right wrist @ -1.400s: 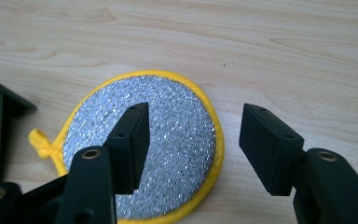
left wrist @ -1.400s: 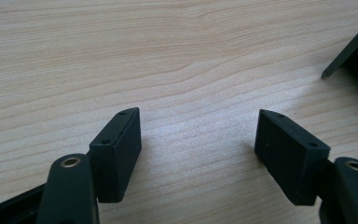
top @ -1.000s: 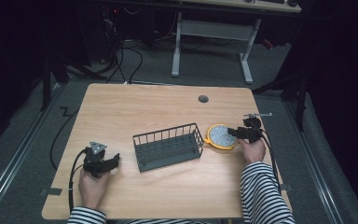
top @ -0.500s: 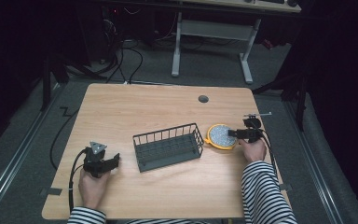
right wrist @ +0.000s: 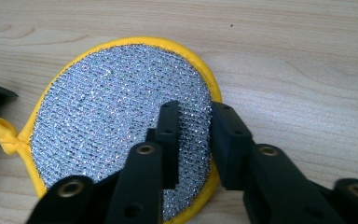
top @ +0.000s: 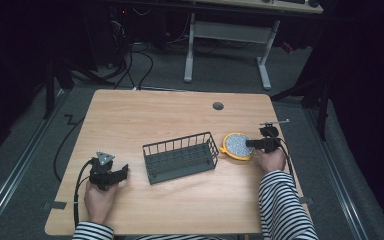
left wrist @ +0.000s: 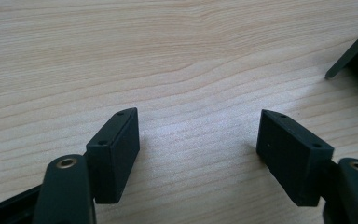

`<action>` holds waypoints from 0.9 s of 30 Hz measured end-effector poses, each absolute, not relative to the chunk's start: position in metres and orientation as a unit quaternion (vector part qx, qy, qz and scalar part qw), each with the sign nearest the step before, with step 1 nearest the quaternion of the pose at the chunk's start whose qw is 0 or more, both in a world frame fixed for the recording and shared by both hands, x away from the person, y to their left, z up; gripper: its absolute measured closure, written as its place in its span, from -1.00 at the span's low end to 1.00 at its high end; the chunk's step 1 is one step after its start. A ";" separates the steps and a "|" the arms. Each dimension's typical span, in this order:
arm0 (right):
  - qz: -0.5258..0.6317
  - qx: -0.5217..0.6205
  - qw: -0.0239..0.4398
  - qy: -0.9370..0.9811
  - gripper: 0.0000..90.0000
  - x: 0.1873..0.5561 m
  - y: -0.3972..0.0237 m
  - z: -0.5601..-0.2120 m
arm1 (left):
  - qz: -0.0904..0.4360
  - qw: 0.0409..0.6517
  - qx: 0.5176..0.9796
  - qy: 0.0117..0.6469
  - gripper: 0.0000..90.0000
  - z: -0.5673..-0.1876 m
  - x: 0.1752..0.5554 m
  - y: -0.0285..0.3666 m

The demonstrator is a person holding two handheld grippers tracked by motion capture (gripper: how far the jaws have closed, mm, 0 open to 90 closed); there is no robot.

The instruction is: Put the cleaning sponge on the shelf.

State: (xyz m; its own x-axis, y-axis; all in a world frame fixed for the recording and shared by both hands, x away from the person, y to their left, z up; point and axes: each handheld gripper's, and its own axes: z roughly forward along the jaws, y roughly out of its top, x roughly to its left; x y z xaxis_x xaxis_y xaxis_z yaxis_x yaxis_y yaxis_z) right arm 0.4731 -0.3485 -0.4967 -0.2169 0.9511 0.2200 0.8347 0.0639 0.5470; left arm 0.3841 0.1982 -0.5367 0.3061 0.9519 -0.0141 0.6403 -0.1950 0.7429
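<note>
2 grippers: 1 was held in each hand of a person in striped sleeves, at the near side of a wooden table [top: 145, 115].
Left gripper [top: 111, 173]: it was held low over bare wood near the table's front left corner, with a grey three-cornered plate on top and a black cable trailing from it.
Left jaws: in the left gripper view [left wrist: 198, 140] they were spread wide, with nothing but wood grain seen between them.
Right gripper [top: 250, 143]: it was held at the table's right side, pointed towards the middle, with its tips over the near edge of the scouring pad [top: 238, 145].
Right jaws: in the right gripper view [right wrist: 196, 133] they were drawn narrow, with a slim gap left between them; the glittery surface was seen through that gap. Whether the pad's rim was pinched could not be told.
Scouring pad: a round pad [right wrist: 116, 121] with a silver mesh face and a yellow border was lying flat on the table, a small yellow loop at 1 side.
Wire basket [top: 181, 157]: a dark rectangular basket was standing near the table's middle, between the 2 grippers, just beside the pad and well apart from the left gripper.
Table details: a round dark grommet [top: 218, 106] was set near the far edge.
Surroundings: grey carpet, cables and the white legs of another desk [top: 230, 45] were seen beyond the table.
</note>
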 end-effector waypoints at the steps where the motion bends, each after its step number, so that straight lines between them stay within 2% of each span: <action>1: 0.294 0.618 0.099 0.723 0.68 0.473 -0.349 -0.497 | 0.234 0.332 0.737 0.540 -0.32 -0.537 0.384 0.198; 7: 0.298 0.614 0.101 0.724 0.93 0.472 -0.350 -0.495 | 0.234 0.332 0.737 0.540 -0.32 -0.537 0.384 0.198; 27: 0.342 0.596 0.105 0.718 0.96 0.462 -0.359 -0.479 | 0.234 0.331 0.738 0.539 -0.33 -0.537 0.384 0.198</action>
State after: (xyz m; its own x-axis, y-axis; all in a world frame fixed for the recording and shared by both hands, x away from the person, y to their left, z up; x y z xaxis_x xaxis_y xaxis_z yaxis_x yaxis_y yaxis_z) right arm 0.4620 -0.3586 -0.4786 -0.2665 0.9290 0.2568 0.7849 0.0545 0.6173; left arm 0.3839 0.1977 -0.5365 0.3100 0.9507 -0.0119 0.6410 -0.1997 0.7411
